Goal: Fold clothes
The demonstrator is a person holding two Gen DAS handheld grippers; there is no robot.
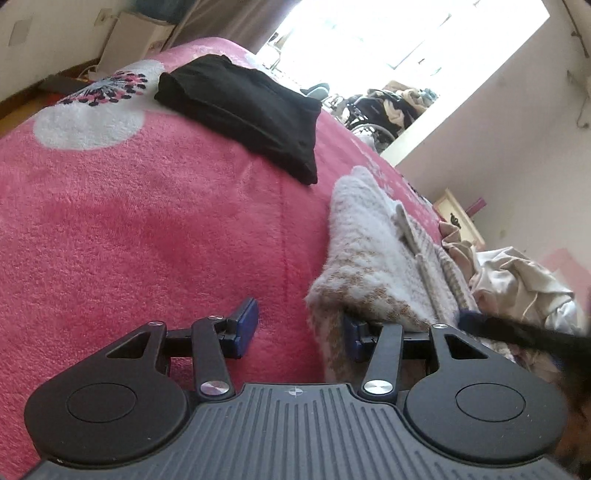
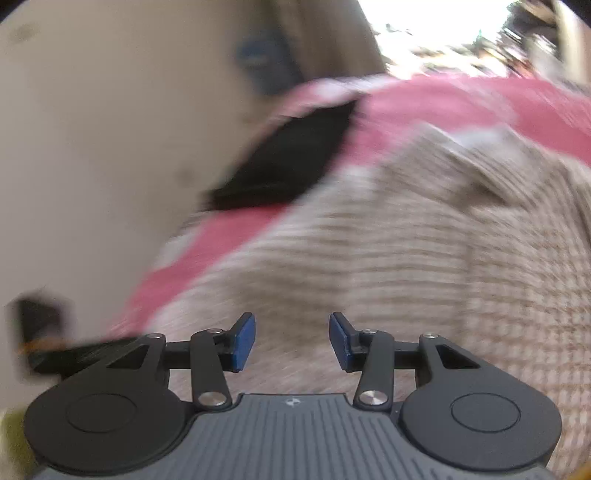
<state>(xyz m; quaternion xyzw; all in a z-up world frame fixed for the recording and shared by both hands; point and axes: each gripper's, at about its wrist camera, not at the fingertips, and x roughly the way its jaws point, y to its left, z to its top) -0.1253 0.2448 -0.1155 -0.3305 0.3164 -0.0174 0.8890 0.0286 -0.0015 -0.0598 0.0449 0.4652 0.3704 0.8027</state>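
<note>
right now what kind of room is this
Most likely a bedroom: clothes lie on a bed with a pink fleece blanket, a folded black garment and a knit sweater, by a bright window.

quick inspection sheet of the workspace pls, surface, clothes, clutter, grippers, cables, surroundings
surface: pink blanket with a white flower print, covering a bed
job's things: beige-and-white knit sweater lying beside the left gripper; black garment already folded, farther back on the blanket
clutter: heap of pale unfolded clothes past the sweater
grippers: left gripper open, one blue pad partly tucked under the sweater's edge, nothing clamped; right gripper open above the sweater, view blurred by motion
cables: nothing seen for certain
surroundings: bright window, wheelchair loaded with clothes below it, pale walls, white unit at the bed's far corner
</note>
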